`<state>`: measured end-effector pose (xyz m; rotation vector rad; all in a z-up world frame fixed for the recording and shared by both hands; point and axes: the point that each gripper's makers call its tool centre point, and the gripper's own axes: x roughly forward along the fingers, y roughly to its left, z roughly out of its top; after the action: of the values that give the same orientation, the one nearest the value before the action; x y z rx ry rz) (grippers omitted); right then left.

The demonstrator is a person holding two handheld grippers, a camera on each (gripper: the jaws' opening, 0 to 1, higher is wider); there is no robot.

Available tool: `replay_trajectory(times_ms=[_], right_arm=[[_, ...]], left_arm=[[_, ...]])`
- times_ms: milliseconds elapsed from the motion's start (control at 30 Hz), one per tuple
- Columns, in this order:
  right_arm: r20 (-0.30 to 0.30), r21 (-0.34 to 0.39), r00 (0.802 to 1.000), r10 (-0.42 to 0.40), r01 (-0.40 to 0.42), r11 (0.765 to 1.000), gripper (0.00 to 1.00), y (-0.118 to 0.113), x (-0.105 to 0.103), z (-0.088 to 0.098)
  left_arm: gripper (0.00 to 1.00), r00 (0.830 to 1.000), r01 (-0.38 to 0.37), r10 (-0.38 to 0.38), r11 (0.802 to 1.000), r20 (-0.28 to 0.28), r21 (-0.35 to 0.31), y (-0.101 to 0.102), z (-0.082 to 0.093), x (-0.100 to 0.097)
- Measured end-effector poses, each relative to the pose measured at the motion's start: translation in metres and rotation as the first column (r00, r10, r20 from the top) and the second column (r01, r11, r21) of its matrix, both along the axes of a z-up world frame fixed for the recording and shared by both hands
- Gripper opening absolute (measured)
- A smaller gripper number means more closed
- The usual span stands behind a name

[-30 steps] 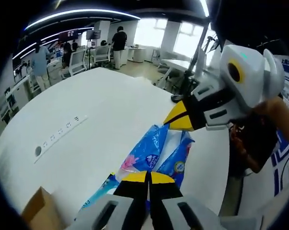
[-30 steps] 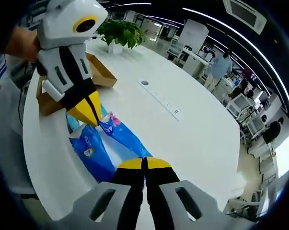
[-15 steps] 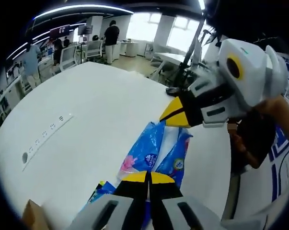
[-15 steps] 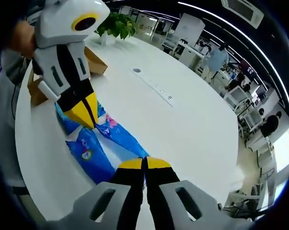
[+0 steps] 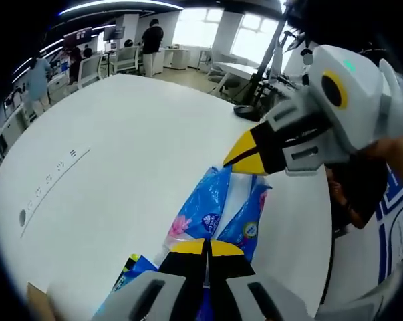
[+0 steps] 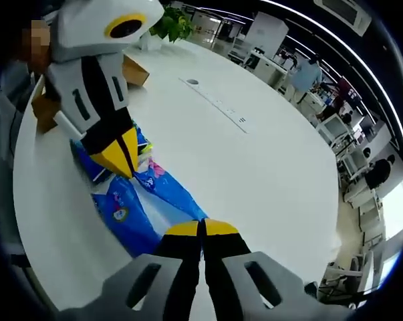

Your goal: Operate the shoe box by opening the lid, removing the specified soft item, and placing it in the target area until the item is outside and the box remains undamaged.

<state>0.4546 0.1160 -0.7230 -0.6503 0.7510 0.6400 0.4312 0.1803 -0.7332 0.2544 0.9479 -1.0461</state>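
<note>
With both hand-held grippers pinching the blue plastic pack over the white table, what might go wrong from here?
1. The left hand-held gripper and right hand-held gripper each pinch an end of the blue plastic pack; pulling apart may tear the thin film.
2. Both grips look like edge pinches, so the pack might slip out.
3. It sits near the white table edge and might slide off once released.

The left gripper point(image 5: 206, 249) pinches a blue and white plastic soft pack point(image 5: 218, 210) above the white table point(image 5: 121, 154); the right gripper point(image 5: 244, 155) clamps its far end.
</note>
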Motion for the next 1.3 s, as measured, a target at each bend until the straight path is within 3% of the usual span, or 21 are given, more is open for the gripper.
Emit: replay_trajectory(times_ms=[300, 767, 1033, 1300], right_arm=[[-0.019, -0.012, 1.0, 0.007, -0.007, 1.0, 0.0, 0.003, 0.003, -0.012], [-0.025, -0.022, 1.0, -0.01, 0.01, 1.0, 0.03, -0.001, 0.002, -0.012], [-0.016, 0.012, 0.999, -0.035, 0.035, 0.999, 0.1, 0.003, -0.002, -0.003], [0.004, 0.037, 0.999, -0.043, 0.043, 0.998, 0.15, 0.01, -0.012, 0.016]], left_arm=[[0.0, 1.0, 0.005, -0.005, 1.0, 0.0, 0.021, 0.004, -0.01, 0.001], [0.01, 1.0, 0.003, -0.003, 0.999, 0.011, 0.04, 0.006, -0.012, 0.004], [0.1, 0.999, -0.014, 0.012, 0.999, 0.051, 0.035, 0.013, 0.0, 0.009], [0.14, 0.997, -0.005, 0.003, 1.0, 0.082, 0.027, 0.023, 0.02, -0.001]])
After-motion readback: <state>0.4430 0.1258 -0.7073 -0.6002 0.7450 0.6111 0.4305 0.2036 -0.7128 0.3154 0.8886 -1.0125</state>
